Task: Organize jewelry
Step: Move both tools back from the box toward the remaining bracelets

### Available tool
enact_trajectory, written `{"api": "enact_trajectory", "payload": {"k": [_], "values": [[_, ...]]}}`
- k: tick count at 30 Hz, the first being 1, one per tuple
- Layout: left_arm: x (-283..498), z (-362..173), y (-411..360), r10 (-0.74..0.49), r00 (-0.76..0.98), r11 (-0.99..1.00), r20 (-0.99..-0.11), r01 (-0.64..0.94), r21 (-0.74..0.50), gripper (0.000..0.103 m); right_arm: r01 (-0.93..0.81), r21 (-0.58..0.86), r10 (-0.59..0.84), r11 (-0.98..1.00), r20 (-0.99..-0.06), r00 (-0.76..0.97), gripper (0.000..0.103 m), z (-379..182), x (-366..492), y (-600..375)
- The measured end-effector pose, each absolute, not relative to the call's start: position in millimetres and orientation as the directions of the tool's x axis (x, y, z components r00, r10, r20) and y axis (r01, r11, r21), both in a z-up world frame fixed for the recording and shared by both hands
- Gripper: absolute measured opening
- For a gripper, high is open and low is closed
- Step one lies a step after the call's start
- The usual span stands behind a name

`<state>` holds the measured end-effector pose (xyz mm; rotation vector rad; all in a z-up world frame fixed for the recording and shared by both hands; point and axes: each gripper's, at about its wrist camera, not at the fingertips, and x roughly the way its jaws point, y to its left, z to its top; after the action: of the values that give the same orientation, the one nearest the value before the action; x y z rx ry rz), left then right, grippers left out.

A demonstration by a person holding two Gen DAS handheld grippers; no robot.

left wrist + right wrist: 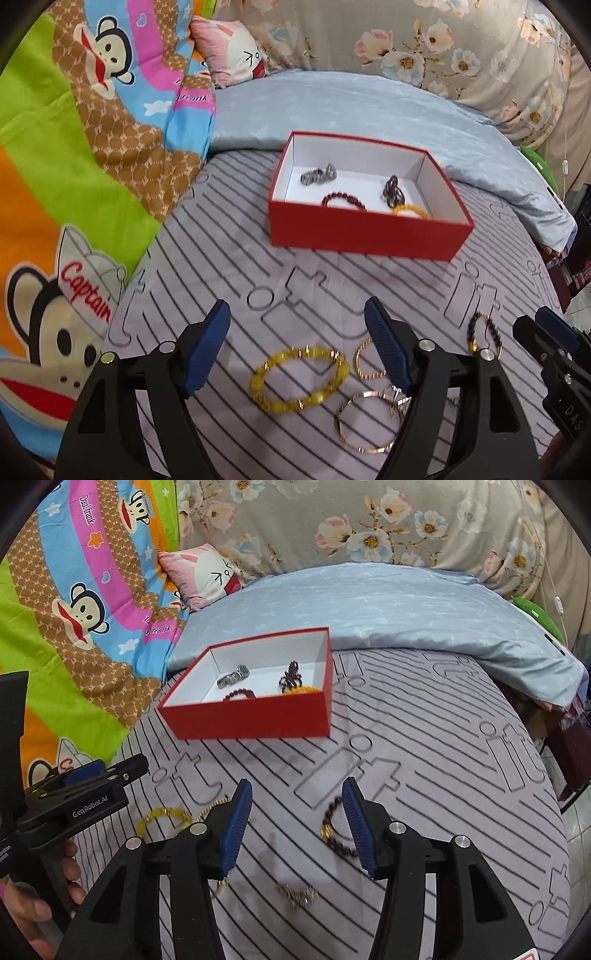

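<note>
Striped lilac bedding covers the bed, with a pale blue quilt folded behind and a cartoon monkey blanket along the left side. On the sheet sits an open red box with a white inside, holding a silver bracelet, a dark red bead bracelet, a dark purple bead bracelet and a yellow one against the near wall.

Nearer, loose on the sheet, lie a yellow bead bracelet, a thin twisted gold bangle, a larger plain gold bangle and a dark bead bracelet with a gold bead.

The left gripper hangs over the yellow bead bracelet, jaws released and empty. The right gripper hangs beside it, jaws likewise spread, the dark bead bracelet just inside its right finger. A small gold chain lies between its fingers.
</note>
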<state>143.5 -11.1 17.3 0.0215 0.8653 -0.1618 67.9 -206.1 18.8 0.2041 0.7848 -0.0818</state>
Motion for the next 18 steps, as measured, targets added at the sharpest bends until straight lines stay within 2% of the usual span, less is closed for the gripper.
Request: {"api": "enact_trajectory", "payload": {"k": [18], "values": [[83, -38, 23, -0.107, 0.552, 0.993, -0.827, 0.106, -0.058, 0.080, 0.222, 0.162, -0.009, 0.962, -0.787, 0.617, 0.050, -33, 4, -227]]}}
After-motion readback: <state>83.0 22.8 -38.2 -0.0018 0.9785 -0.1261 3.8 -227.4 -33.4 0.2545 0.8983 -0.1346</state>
